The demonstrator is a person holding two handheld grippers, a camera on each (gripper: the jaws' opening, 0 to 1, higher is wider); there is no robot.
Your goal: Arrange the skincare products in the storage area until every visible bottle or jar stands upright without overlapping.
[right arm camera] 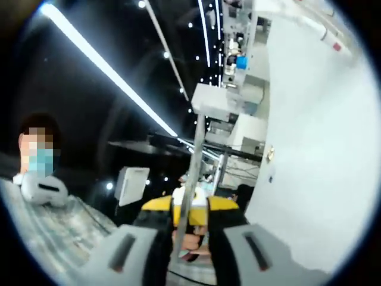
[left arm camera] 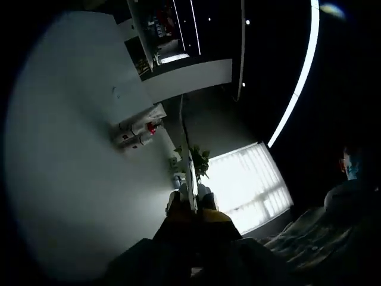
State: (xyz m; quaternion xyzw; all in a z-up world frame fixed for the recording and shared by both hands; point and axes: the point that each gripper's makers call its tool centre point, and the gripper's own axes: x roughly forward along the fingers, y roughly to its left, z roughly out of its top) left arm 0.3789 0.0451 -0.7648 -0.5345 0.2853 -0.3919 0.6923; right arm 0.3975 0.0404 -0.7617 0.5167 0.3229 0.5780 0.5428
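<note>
While both cameras are pointing up and away from any work surface, the left gripper (left arm camera: 191,205) is rising from 6 o'clock in the left gripper view with its dark jaws pressed nearly together on a thin pale edge that is running between them; whether this counts as a true grasp cannot be told. Farther out, toward 10 o'clock, a small cluster of white bottles (left arm camera: 136,133) with a red cap is lying against a pale wall. A leafy plant (left arm camera: 199,161) is sitting just beyond the jaw tips, and a bright window blind (left arm camera: 247,182) is glowing toward 4 o'clock.

In the right gripper view, the right gripper (right arm camera: 189,223) is rising from 6 o'clock, its grey jaws with yellow pads closing on a thin upright strip (right arm camera: 193,161). Beyond it, a white box (right arm camera: 213,100) is topping that strip. A person (right arm camera: 38,158) is standing at 9 o'clock. Long ceiling lights (right arm camera: 107,71) are running toward 11 o'clock.
</note>
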